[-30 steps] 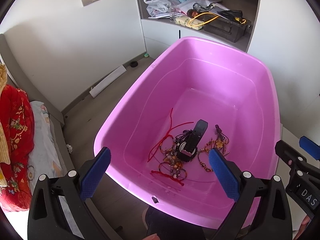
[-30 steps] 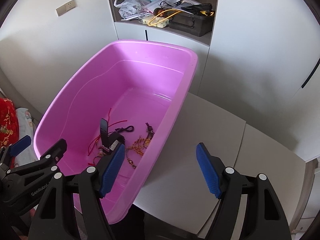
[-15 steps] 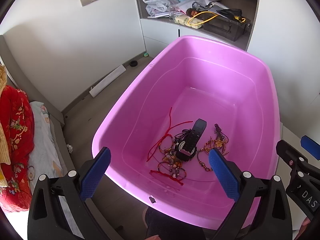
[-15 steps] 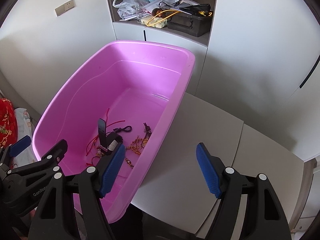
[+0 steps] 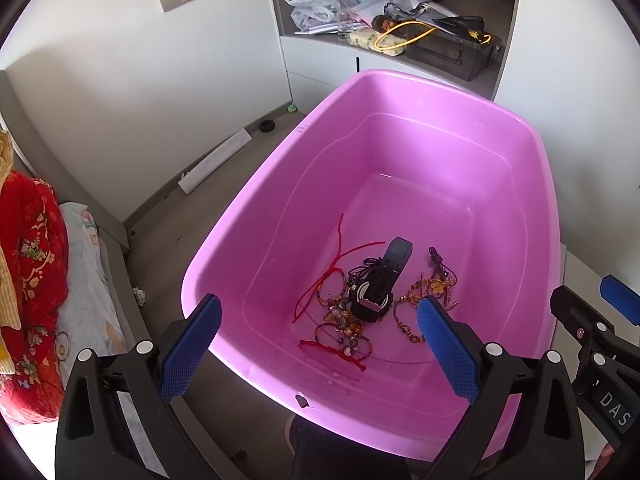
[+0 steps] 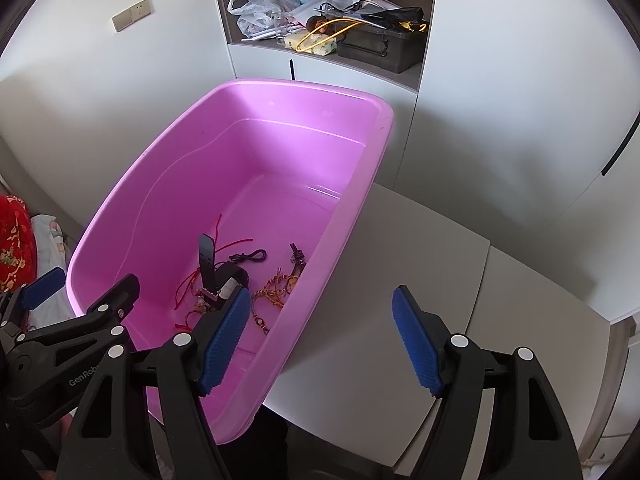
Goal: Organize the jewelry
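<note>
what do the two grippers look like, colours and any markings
Both are black plastic frames with round silver bolt heads, and each finger ends in a blue pad with a fine gridded texture. The left gripper reads "GenRobo" in grey on its body in the right wrist view. The right gripper shows white "DAS" lettering in the left wrist view. No cables or sleeves are visible.

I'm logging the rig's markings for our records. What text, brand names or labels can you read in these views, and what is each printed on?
"DAS": white letters on the right gripper body, cut off at the left wrist view's edge.
"GenRob": white lettering on the left gripper body in the right wrist view, its end hidden.
Yellow packet on the shelf: print too small to read.
</note>
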